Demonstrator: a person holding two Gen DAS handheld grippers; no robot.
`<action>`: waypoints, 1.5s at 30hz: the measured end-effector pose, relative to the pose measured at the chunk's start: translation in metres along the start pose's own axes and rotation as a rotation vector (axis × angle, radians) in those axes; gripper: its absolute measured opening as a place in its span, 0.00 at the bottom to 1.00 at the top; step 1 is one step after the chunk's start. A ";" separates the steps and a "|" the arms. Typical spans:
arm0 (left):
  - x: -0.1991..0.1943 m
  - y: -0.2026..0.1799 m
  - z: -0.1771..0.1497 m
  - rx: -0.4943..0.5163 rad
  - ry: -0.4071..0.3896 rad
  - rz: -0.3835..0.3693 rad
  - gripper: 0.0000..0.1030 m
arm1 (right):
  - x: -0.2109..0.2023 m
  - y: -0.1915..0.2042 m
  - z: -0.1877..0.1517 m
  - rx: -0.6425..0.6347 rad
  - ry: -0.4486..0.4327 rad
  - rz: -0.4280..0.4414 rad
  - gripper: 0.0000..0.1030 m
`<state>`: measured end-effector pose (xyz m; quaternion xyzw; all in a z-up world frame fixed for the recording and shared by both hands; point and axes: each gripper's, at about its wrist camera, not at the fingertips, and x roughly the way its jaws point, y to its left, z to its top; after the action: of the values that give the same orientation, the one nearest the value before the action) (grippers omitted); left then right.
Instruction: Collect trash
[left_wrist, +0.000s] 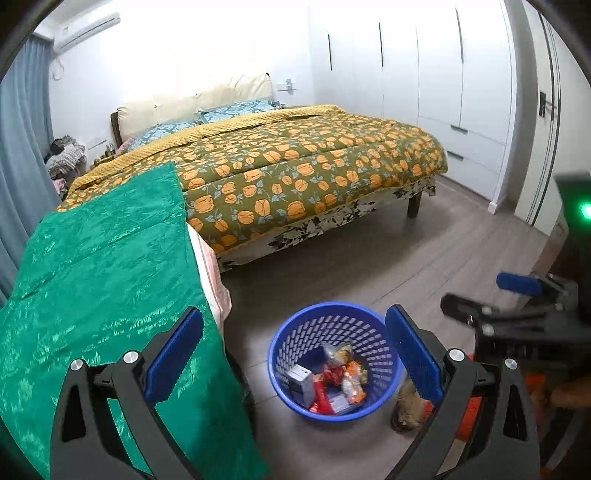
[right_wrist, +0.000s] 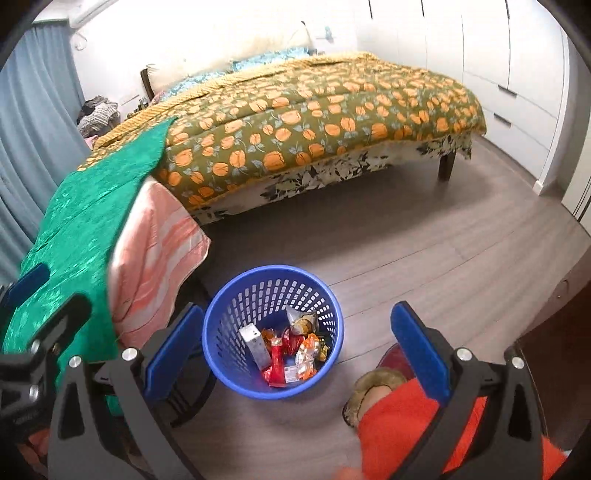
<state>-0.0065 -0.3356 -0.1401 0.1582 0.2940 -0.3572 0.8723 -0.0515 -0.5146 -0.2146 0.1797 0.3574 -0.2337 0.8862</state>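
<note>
Blue perforated bin (right_wrist: 273, 332) on the wood floor (right_wrist: 424, 258) holding a grey box (right_wrist: 255, 347) and snack wrappers (right_wrist: 291, 354), left tongs (left_wrist: 295, 356) wide and empty, right tongs (right_wrist: 295, 356) wide and empty, green-draped table (left_wrist: 96, 295) beside the bin, pumpkin-print bed (left_wrist: 295, 162) behind, slippered foot (right_wrist: 373, 391) near the bin

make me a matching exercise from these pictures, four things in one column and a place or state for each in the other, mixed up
Things:
1. blue basket
2. green cloth
3. left gripper
4. silver box

Places or states:
A. open, holding nothing
B. draped over the low surface beside the bed
C. standing on the wood floor
D. inside the basket, among the wrappers

Pairs: 1-C, 2-B, 3-A, 4-D
</note>
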 end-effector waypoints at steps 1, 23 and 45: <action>-0.002 0.001 -0.001 -0.003 0.007 -0.022 0.95 | -0.005 0.002 -0.003 -0.004 -0.006 -0.010 0.96; -0.026 0.019 -0.037 -0.082 0.207 -0.012 0.95 | -0.070 0.037 -0.049 -0.047 0.016 0.021 0.96; -0.037 0.017 -0.035 -0.085 0.203 0.011 0.95 | -0.071 0.040 -0.056 -0.066 0.055 0.012 0.96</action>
<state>-0.0295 -0.2870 -0.1426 0.1582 0.3947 -0.3219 0.8459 -0.1057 -0.4341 -0.1952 0.1590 0.3883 -0.2114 0.8828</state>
